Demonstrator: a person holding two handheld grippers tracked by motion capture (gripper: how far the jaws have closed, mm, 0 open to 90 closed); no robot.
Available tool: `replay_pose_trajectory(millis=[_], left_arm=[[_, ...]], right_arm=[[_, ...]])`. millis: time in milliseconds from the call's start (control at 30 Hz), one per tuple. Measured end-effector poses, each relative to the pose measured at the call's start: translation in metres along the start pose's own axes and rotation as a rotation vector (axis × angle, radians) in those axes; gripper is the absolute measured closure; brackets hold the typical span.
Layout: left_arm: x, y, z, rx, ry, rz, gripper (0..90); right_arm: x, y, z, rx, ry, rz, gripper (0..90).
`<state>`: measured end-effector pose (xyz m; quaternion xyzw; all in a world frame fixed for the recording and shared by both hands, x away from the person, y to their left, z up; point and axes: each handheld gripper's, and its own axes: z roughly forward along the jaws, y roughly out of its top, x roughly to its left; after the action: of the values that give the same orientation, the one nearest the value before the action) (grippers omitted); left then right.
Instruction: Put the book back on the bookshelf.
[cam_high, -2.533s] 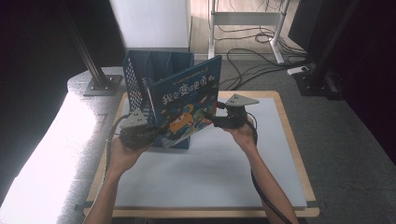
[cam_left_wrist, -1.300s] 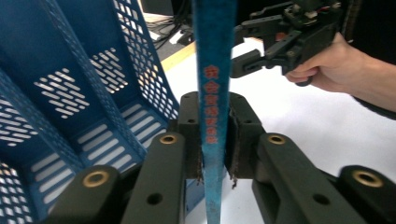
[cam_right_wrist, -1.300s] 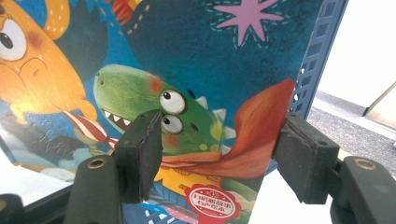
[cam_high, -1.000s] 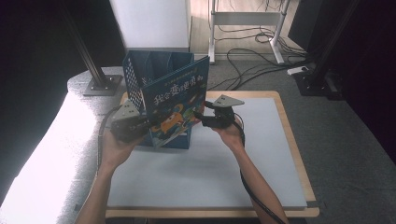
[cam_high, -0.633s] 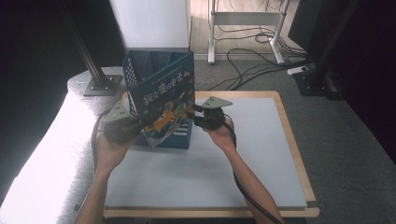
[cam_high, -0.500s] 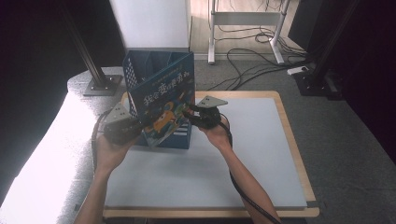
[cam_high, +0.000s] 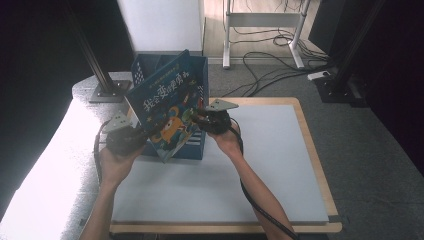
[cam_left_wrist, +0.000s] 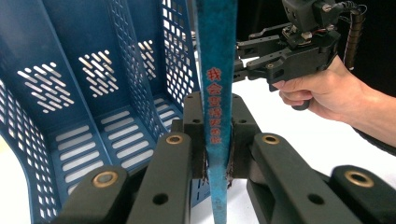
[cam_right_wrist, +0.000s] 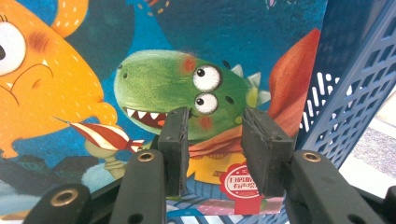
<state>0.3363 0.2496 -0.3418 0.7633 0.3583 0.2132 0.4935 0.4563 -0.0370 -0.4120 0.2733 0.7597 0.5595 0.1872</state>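
The worktop is a white sheet laid over a board with a pale wooden rim. Off its far left corner a slanted dark metal post stands on a flat base plate. Beyond the far edge stands an upright white panel. To the right of it, black cables sprawl over the grey carpet around a white frame's legs, and a white power strip lies beside a black stand.
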Motion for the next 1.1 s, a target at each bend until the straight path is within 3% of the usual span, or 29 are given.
replay_pose_trajectory(millis=[367, 533, 667, 900, 1100], left_arm=[[0.001, -0.007, -0.011, -0.027, -0.01, -0.031, 82.7], [-0.004, -0.004, -0.014, -0.027, 0.028, -0.011, 83.0], [-0.002, 0.0, -0.01, -0.03, 0.044, -0.031, 83.0], [-0.006, 0.009, 0.003, -0.022, 0.066, -0.027, 83.0], [-0.005, 0.016, 0.015, -0.023, 0.075, -0.033, 83.1]], right_arm=[[0.006, -0.001, 0.003, -0.006, 0.032, -0.012, 61.8], [0.011, 0.0, 0.009, -0.001, 0.029, -0.013, 60.6], [0.01, 0.0, 0.01, 0.018, 0.024, -0.001, 60.4], [0.009, -0.002, 0.004, 0.028, 0.05, 0.011, 58.8], [0.011, -0.007, -0.004, 0.034, 0.119, 0.044, 58.5]])
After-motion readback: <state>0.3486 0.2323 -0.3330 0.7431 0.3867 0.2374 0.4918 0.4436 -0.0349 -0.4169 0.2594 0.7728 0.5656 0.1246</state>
